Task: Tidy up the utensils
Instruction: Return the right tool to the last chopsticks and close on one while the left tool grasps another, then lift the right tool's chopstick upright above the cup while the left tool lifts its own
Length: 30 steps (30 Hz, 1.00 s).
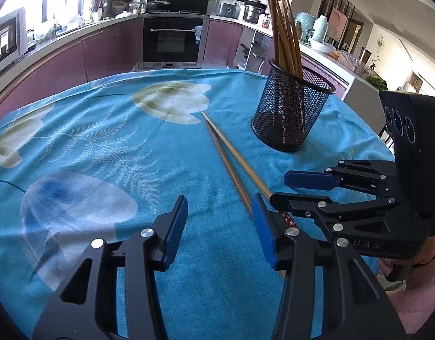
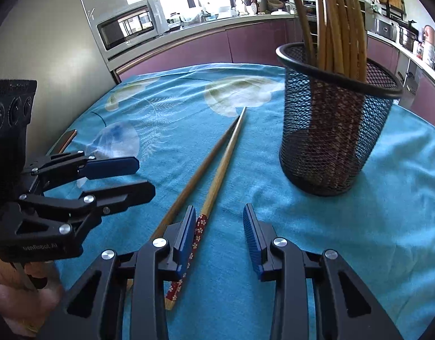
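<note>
Chopsticks (image 2: 217, 167) lie loose on your tabletop (image 1: 104, 147) beside the mesh holder (image 1: 291, 113); both tongs (image 1: 220, 226) (image 2: 218, 226) gape empty, poised to pinch.

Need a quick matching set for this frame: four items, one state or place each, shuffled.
1. mesh holder
2. patterned chopstick
3. left gripper
4. plain chopstick

a. lying flat, red floral end
b. open, nothing between the pads
c. upright, holding chopsticks
d. lying flat, left of its mate in the right wrist view

Pairs: 1-c, 2-a, 3-b, 4-d
</note>
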Motion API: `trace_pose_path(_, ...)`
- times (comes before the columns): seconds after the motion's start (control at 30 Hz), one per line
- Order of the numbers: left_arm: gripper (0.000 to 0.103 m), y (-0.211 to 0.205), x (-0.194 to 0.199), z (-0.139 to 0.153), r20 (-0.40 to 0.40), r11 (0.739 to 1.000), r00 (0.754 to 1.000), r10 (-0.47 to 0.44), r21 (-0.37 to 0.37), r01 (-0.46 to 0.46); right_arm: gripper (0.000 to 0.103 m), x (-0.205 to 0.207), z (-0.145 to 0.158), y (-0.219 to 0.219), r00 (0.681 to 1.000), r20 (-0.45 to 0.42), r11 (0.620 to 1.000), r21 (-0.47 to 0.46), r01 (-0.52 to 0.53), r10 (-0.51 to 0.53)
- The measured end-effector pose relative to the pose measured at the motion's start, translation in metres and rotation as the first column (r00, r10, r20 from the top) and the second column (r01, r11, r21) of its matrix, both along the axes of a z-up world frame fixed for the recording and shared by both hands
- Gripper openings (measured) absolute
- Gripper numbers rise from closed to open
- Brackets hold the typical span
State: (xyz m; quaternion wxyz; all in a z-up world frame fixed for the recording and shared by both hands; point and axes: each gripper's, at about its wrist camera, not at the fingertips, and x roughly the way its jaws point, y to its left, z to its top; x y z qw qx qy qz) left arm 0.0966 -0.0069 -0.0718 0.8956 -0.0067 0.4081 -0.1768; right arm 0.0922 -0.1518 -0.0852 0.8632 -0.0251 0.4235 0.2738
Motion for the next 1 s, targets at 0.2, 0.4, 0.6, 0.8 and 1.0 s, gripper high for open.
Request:
trace_pose_path(0.2,0.046,-0.015,0.003,-0.006,-0.016,0.999,0.999,-0.042,0.031,0.043,0.031,0.007,0.001,-0.008,1.0,-0.016,1.0,0.013,0.013,-0.012)
trace_pose_path(0.4,0.042,-0.026,0.01,-0.015,-0.044,0.996,0.998,-0.052,0.064,0.055,0.03,0.013,0.002,-0.005,1.0,-0.014,1.0,-0.002,0.005,-0.005)
trace_pose_path(0.6,0.033,-0.028,0.014,-0.017,-0.049,0.996,0.998,-0.041,0.078,0.045,0.027,0.024,0.002,0.001,1.0,-0.01,1.0,-0.009,0.001,-0.001)
trace_pose_path(0.8,0.014,-0.026,0.02,-0.017,-0.06,0.998,0.998,-0.024,0.052,0.027,0.014,0.031,0.0,0.005,1.0,-0.006,1.0,-0.014,0.006,-0.006)
trace_pose_path(1.0,0.011,-0.024,0.018,-0.017,-0.061,0.999,0.998,-0.009,0.052,0.012,0.006,0.027,0.0,-0.003,1.0,-0.025,1.0,0.006,0.013,-0.013)
